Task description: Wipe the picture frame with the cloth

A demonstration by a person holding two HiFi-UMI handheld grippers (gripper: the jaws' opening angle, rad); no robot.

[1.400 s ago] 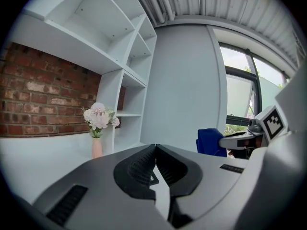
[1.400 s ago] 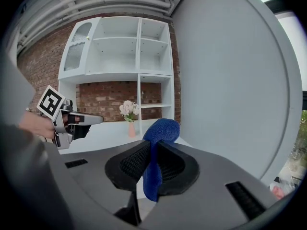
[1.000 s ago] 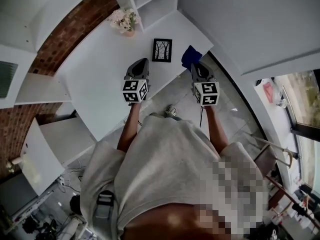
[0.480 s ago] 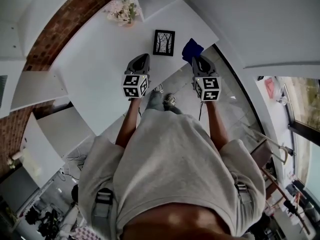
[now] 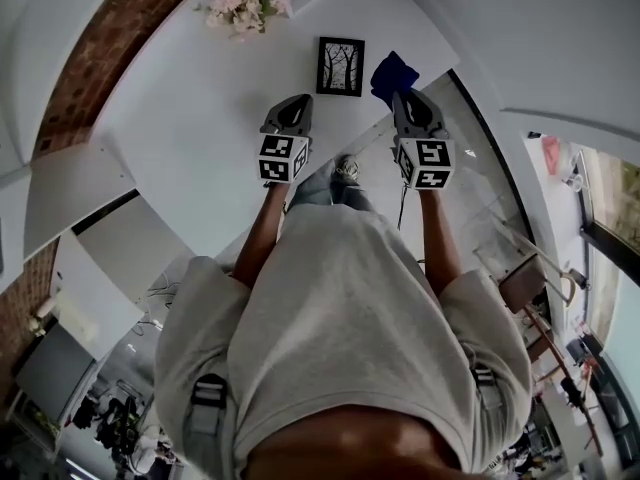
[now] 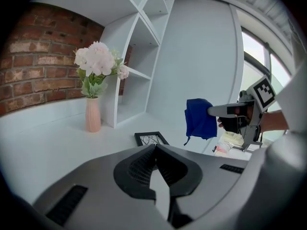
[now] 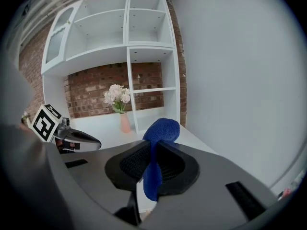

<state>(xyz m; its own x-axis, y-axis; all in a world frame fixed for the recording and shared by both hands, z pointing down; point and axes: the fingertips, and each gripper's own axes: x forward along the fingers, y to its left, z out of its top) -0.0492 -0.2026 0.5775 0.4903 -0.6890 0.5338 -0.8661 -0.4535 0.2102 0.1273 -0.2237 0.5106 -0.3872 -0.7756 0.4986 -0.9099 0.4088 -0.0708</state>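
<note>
Two tongs hover over the white desk (image 5: 190, 118). The right tongs (image 7: 152, 151) are clenched on a blue fabric cloth (image 7: 162, 128), which bunches above the jaws and hangs in a fold beneath them (in the air, clear of the desk). The left tongs (image 6: 154, 147) are pressed together with nothing between them. A black rectangular picture frame (image 5: 340, 66) showing bare trees lies flat on the desk, just ahead of the left tongs and beside the cloth, touching neither. A pink vase of pale flowers (image 6: 93, 114) stands farther back, near white shelving (image 6: 136, 56).
</note>
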